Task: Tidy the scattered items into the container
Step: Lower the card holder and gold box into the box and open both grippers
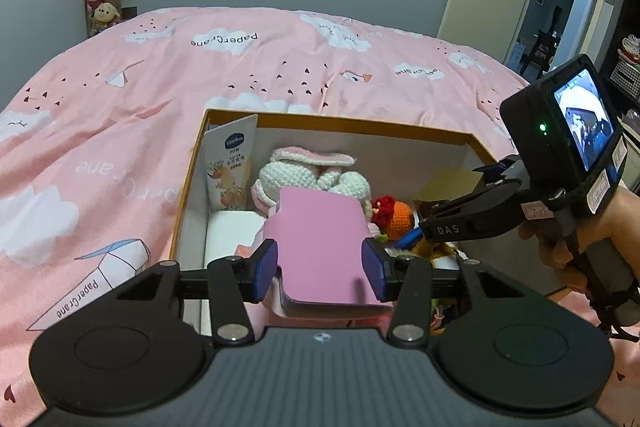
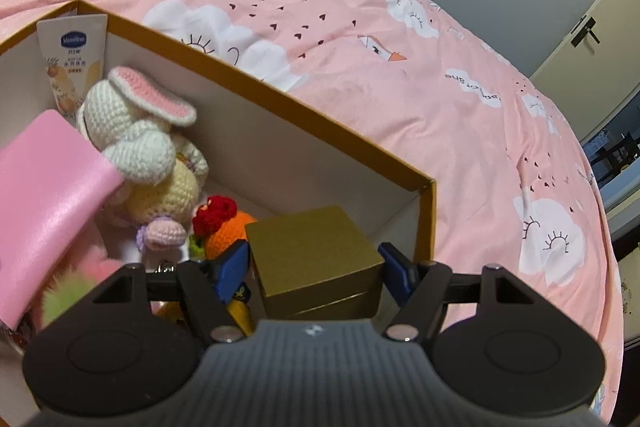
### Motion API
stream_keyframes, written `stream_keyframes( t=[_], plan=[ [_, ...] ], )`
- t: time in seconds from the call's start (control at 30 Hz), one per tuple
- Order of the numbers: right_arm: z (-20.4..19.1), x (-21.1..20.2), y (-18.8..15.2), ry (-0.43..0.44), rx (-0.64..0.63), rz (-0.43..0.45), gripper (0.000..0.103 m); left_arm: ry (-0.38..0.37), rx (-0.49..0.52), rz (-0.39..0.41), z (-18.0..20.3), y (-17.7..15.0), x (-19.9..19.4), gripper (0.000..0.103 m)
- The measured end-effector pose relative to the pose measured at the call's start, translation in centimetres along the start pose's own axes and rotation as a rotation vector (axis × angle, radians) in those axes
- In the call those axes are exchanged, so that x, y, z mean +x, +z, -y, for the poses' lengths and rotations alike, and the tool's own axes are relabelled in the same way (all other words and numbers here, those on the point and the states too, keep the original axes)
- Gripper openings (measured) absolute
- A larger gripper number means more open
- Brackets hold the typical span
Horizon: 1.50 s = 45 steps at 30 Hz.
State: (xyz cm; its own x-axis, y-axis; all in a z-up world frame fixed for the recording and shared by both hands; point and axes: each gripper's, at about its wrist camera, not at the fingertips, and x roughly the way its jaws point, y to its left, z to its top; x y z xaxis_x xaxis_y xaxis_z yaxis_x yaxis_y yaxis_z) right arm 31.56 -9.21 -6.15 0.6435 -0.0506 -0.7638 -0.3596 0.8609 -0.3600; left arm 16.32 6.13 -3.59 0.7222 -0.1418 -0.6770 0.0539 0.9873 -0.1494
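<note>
Your left gripper (image 1: 320, 263) fingers clamp the pink case (image 1: 320, 227) over the box (image 1: 340, 125); your right gripper (image 2: 316, 267) fingers pinch the gold box (image 2: 316, 247) inside it. Bunny (image 2: 136, 131), orange toy (image 2: 224, 231), tube (image 2: 74, 55) already in. Bed (image 1: 120, 107) beyond shows nothing loose; nearly done.

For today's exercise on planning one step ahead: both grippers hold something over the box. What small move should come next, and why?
Probably open the right gripper and let go of the gold box. It already sits low inside the cardboard container, in the free corner beside the orange crochet toy. The left gripper holds the pink case above the crochet bunny, so it can follow.
</note>
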Motion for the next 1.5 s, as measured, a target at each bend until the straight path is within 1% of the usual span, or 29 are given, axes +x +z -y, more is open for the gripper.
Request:
stream_keyframes(
  t=[0.13,0.33,0.57,0.73,0.83,0.87,0.97,1.07,1.3,1.4,1.5],
  plan=[
    [0.0,0.0,0.0,0.002,-0.003,-0.002,0.072,-0.004,-0.003,-0.015,-0.1,-0.3,0.1,0.055],
    [0.0,-0.3,0.0,-0.001,-0.002,0.02,0.073,-0.01,0.0,-0.029,0.1,-0.6,0.2,0.056],
    [0.2,-0.9,-0.2,0.005,0.01,0.045,0.073,-0.012,0.017,-0.016,0.7,-0.8,-0.2,0.063],
    [0.1,-2.2,-0.6,0.014,0.008,0.1,0.073,0.005,0.029,0.015,1.0,-0.6,-0.6,0.07],
    [0.3,-3.0,-1.0,0.018,0.026,0.143,0.08,0.005,0.038,0.052,1.2,-0.7,-0.9,0.075],
    [0.4,-3.3,-1.1,0.018,0.036,0.165,0.081,0.008,0.042,0.067,1.3,-0.9,-1.0,0.077],
    [0.7,-4.1,-1.5,0.015,0.053,0.198,0.081,0.028,0.049,0.113,1.4,-1.2,-1.3,0.078],
    [1.0,-4.9,-1.9,0.021,0.081,0.228,0.083,0.045,0.051,0.125,1.5,-1.4,-1.4,0.079],
    [1.6,-7.6,-3.6,0.06,0.166,0.288,0.084,0.017,0.063,0.13,1.7,-1.5,-2.0,0.079],
    [1.9,-8.9,-4.6,0.098,0.222,0.313,0.087,-0.001,0.076,0.134,1.9,-1.7,-2.6,0.079],
    [2.0,-10.1,-5.9,0.114,0.269,0.348,0.088,-0.021,0.095,0.142,2.2,-1.8,-3.4,0.079]
  ],
)
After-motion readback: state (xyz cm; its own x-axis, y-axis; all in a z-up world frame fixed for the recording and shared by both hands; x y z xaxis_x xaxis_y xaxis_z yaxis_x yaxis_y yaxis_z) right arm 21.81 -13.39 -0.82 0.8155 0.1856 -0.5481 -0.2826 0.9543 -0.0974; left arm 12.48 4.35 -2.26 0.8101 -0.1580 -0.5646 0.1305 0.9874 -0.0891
